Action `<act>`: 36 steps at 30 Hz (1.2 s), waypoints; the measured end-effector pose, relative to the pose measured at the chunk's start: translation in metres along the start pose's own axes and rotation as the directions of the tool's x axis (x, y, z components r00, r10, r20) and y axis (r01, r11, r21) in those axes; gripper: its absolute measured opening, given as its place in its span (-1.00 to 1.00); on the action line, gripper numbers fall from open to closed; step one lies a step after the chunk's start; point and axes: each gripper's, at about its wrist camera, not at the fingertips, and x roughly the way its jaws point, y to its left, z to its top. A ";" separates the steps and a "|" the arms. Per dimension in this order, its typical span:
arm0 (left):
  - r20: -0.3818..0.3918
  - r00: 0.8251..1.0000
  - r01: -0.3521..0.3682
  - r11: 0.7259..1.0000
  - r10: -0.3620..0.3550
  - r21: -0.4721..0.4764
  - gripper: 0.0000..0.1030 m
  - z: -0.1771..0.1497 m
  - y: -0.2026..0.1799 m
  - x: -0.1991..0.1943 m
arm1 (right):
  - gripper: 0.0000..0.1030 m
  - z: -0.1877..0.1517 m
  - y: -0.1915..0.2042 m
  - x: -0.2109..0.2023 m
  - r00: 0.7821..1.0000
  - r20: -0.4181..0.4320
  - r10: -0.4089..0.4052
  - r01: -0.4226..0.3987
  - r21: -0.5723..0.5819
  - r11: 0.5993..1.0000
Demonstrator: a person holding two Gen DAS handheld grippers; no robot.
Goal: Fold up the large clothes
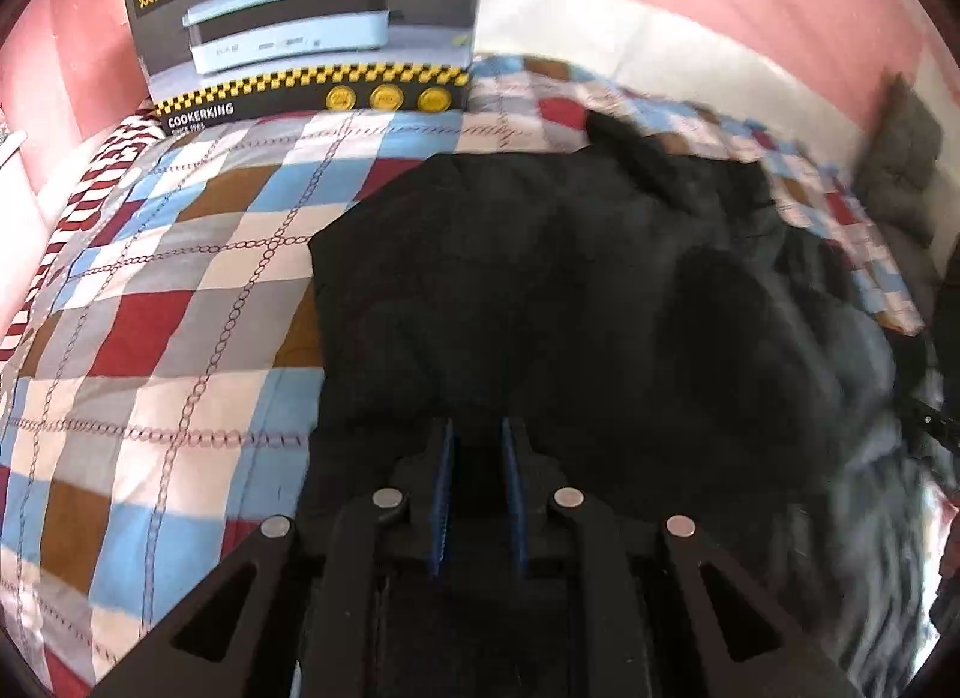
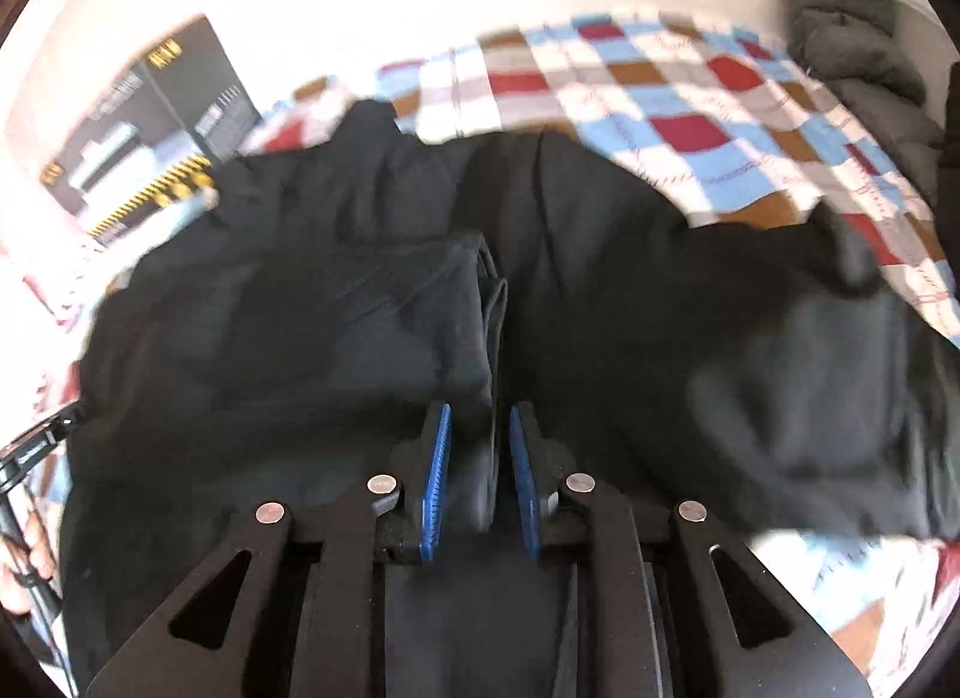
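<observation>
A large black garment [image 1: 540, 290] lies spread on a checked bedspread [image 1: 180, 290]. It also fills the right wrist view [image 2: 360, 308], with a folded flap on its left part. My left gripper [image 1: 475, 428] has its jaws narrowly apart with dark cloth between the blue pads [image 1: 445, 476], at the garment's near edge. My right gripper [image 2: 480, 416] is shut on a fold of the garment that runs up between its blue pads [image 2: 437, 476]. The right side of both views is blurred.
A dark COOKERKING appliance box [image 1: 312, 20] stands at the head of the bed against a pink wall; it also shows in the right wrist view [image 2: 144, 134]. A grey padded item [image 1: 900, 158] lies at the bed's right edge. A hand [image 2: 30, 548] shows at far left.
</observation>
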 end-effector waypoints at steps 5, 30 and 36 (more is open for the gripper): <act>0.025 0.999 0.048 0.999 -0.048 0.017 -0.66 -0.036 -0.024 -0.054 | -0.15 -0.038 -0.013 -0.056 0.999 0.036 0.032 -0.033 0.036 0.999; -0.016 0.995 0.097 0.993 -0.096 0.067 -0.41 -0.151 -0.093 -0.162 | 0.14 -0.152 -0.063 -0.178 0.996 0.084 -0.037 0.025 0.139 0.990; -0.019 0.995 0.098 0.992 -0.097 0.078 -0.41 -0.138 -0.105 -0.149 | 0.15 -0.145 -0.093 -0.171 0.993 0.091 -0.079 0.060 0.193 0.979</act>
